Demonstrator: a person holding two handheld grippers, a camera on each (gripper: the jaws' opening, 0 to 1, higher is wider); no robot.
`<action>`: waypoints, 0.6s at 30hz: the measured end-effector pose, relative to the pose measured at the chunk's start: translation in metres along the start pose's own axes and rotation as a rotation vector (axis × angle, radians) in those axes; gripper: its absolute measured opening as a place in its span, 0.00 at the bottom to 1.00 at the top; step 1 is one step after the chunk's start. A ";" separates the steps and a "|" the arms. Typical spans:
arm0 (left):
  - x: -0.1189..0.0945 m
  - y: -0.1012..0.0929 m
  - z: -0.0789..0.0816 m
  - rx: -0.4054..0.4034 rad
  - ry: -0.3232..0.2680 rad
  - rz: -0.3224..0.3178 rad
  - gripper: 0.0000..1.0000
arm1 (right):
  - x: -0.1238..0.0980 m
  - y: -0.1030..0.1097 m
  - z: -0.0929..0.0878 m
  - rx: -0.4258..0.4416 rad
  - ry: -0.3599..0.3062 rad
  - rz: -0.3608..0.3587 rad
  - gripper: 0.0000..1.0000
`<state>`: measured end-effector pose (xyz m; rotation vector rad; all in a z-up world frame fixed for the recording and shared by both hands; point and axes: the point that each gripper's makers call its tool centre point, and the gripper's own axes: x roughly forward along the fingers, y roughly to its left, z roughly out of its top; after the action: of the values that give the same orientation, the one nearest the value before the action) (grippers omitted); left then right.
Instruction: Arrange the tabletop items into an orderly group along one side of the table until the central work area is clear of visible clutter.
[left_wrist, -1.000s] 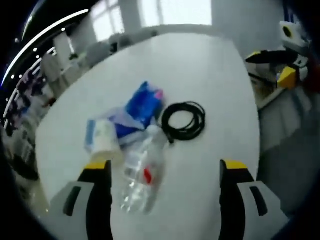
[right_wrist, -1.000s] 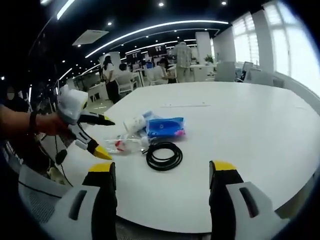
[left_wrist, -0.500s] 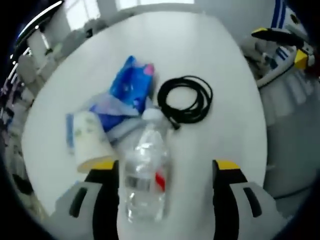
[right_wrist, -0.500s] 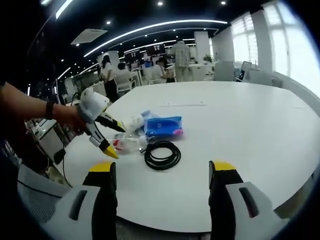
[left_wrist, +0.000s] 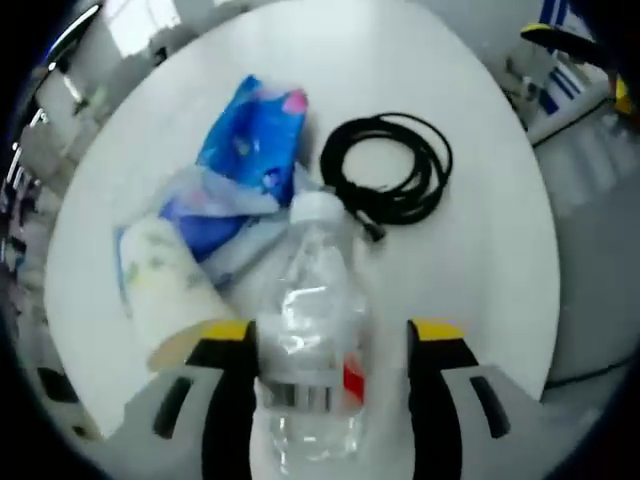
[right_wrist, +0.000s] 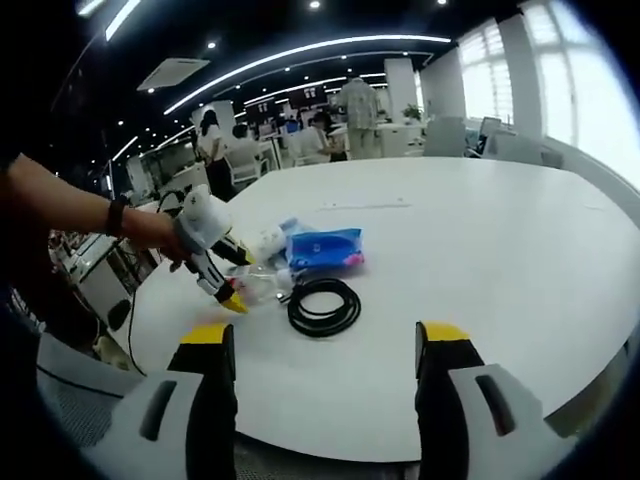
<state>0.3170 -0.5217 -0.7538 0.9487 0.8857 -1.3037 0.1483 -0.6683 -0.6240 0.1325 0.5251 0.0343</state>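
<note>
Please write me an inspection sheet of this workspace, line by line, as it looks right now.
Surface: white table, mostly bare.
Job's things: clear bottle lying flat; blue packet; paper cup on its side; all clustered together.
Clutter: crumpled wrapper under the cup.
Grippers: left gripper open, jaws either side of the bottle; right gripper open, holding nothing.
Cables: black cable coiled beside the packet.
Surroundings: open office, people standing far off.

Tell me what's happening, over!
Left hand-held gripper open, jaws either side of the clear bottle. Right hand-held gripper open, empty, back from the clutter. Black cable coil just past the bottle cap.
</note>
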 end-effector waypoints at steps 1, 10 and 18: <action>0.001 0.003 0.000 0.001 0.005 0.006 0.51 | 0.000 0.000 0.000 0.002 0.001 0.000 0.72; 0.002 0.004 -0.001 -0.010 -0.009 0.006 0.40 | 0.002 0.001 -0.002 0.017 0.004 0.006 0.70; -0.002 -0.002 -0.004 -0.016 -0.023 -0.003 0.39 | 0.002 0.002 -0.003 0.020 0.005 0.013 0.70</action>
<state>0.3147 -0.5178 -0.7535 0.9186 0.8788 -1.3054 0.1491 -0.6657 -0.6272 0.1556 0.5300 0.0421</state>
